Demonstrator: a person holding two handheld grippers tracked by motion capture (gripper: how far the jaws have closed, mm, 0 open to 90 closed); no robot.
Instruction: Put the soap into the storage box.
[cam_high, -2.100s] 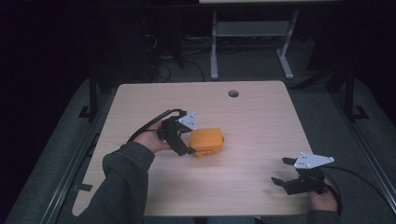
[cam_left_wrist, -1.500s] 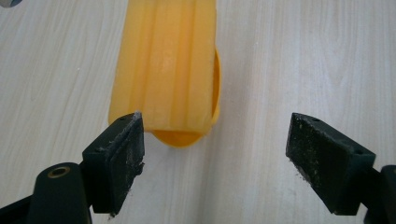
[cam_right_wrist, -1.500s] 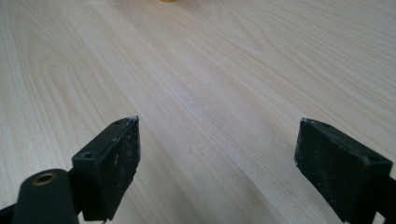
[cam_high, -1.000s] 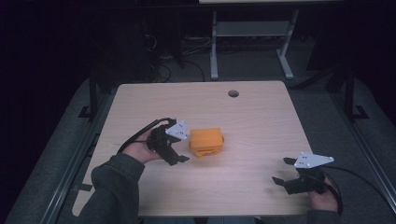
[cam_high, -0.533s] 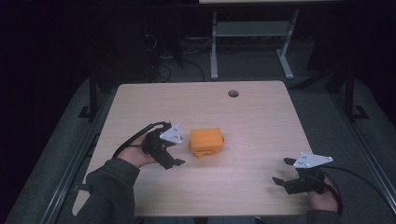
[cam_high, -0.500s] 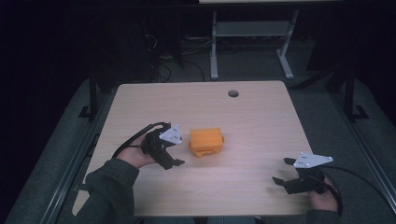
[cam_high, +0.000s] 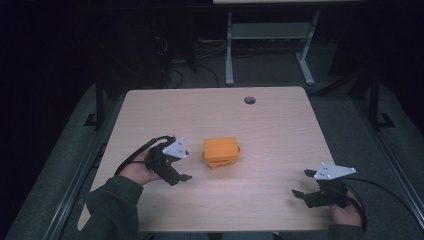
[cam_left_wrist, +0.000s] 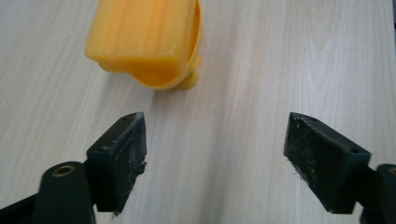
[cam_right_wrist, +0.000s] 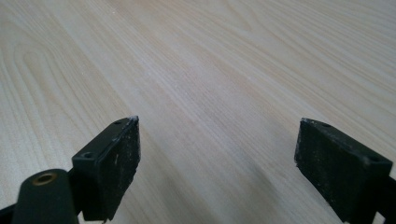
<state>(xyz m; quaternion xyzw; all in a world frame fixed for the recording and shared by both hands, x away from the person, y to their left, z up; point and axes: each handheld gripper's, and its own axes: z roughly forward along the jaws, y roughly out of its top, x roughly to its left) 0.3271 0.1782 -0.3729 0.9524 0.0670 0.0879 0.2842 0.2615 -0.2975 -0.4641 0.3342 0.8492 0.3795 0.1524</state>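
An orange plastic block-shaped object (cam_high: 221, 151) lies on the light wooden table (cam_high: 270, 125) near its middle. In the left gripper view the orange object (cam_left_wrist: 147, 39) lies ahead and to the upper left, clear of the jaws. My left gripper (cam_high: 184, 176) rests to the left of it, open, nothing between its jaws; the same gap shows over bare wood in its own view (cam_left_wrist: 215, 158). My right gripper (cam_high: 299, 194) sits near the table's front right edge, open and empty, and its own view (cam_right_wrist: 217, 163) looks across bare wood grain.
A round cable hole (cam_high: 249, 100) sits near the table's far edge. Beyond the table stands a metal frame (cam_high: 267, 35) on a dark floor. Cables trail from both grippers toward the person's forearms.
My left gripper has let go of the orange object and drawn back to the left and toward the person. The object stays where it was. The right gripper has hardly moved.
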